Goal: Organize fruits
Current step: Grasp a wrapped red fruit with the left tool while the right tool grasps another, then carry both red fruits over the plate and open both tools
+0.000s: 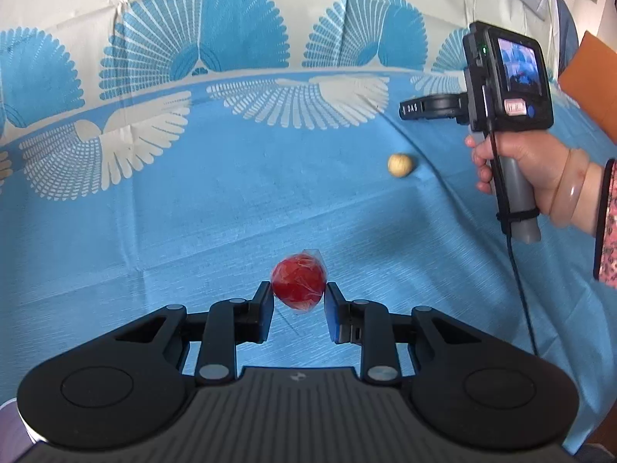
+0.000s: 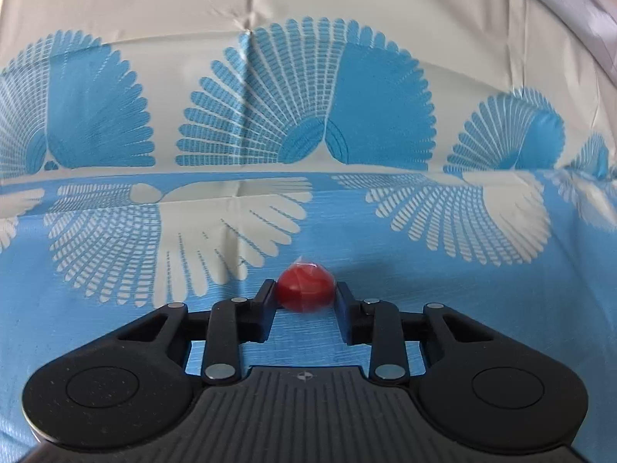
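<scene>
Red wrapped fruit pinched in left gripper; right gripper seemingly pinching another, blurred.

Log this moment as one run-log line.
left claw: shut on wrapped red fruit | right claw: shut on another red fruit | tan round fruit: loose on blue cloth

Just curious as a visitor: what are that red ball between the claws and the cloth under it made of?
Red fruit: wrapped in clear, crinkly film, probably plastic, shown by its glossy wrinkles and a twisted tip. Blue patterned tablecloth: woven-looking fabric with a slight sheen and fold creases.
</scene>
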